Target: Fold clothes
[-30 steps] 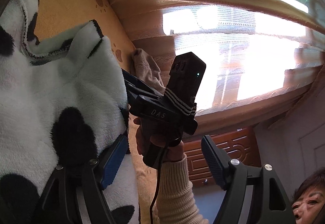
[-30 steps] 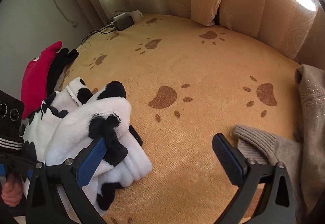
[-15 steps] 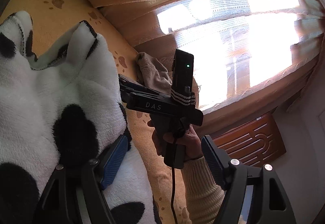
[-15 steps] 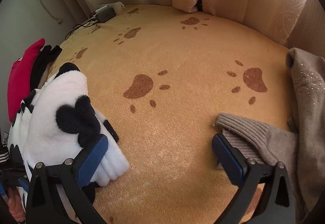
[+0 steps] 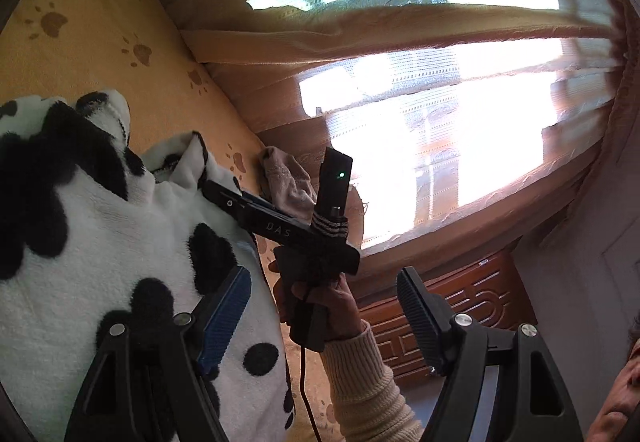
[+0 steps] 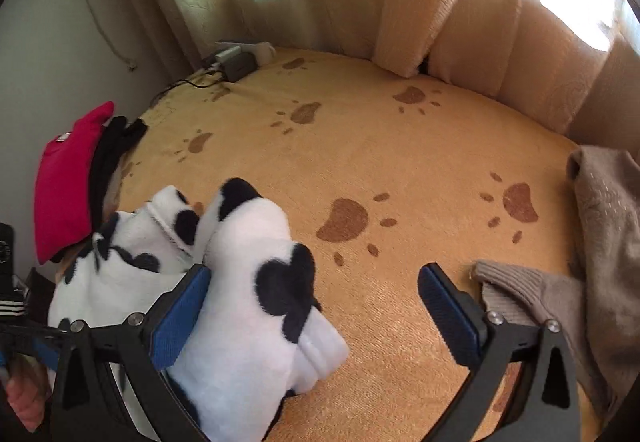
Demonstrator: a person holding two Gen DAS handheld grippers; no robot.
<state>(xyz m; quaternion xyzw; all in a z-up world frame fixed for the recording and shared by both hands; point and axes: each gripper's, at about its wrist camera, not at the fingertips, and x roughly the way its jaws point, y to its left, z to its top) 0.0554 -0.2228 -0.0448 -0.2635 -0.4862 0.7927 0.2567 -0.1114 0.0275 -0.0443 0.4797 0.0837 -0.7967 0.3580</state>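
A tan bedspread [image 6: 400, 161] printed with brown paw marks fills the room's foreground, with sunlit curtains [image 6: 440, 1] hanging close behind it. On its near left part lies the black-and-white fleece garment [image 6: 248, 274], bunched into two soft lobes, one doubled over the other; that would suit a fold half made as well as a heap waiting to be spread, and this moment does not settle which.

The right gripper [image 6: 316, 306] hangs low over the garment's right edge with its tongs wide apart, the left blue pad against the fleece and the other over bare bedspread, nothing pinched between them. The left gripper [image 5: 324, 306] also stands spread, its blue pad resting by the fleece while the other finger points at the window; it looks placed to steady the cloth, not grip it. The person's hand [image 5: 320, 306], in a cream ribbed cuff, holds the right tool.

Further out I count two grey-brown knitted pieces [image 6: 600, 242] at the right, though they may be one garment, and a red garment [image 6: 64, 181] over a black one [image 6: 116, 145] at the left. A charger block [image 6: 236, 61] sits at the far edge.
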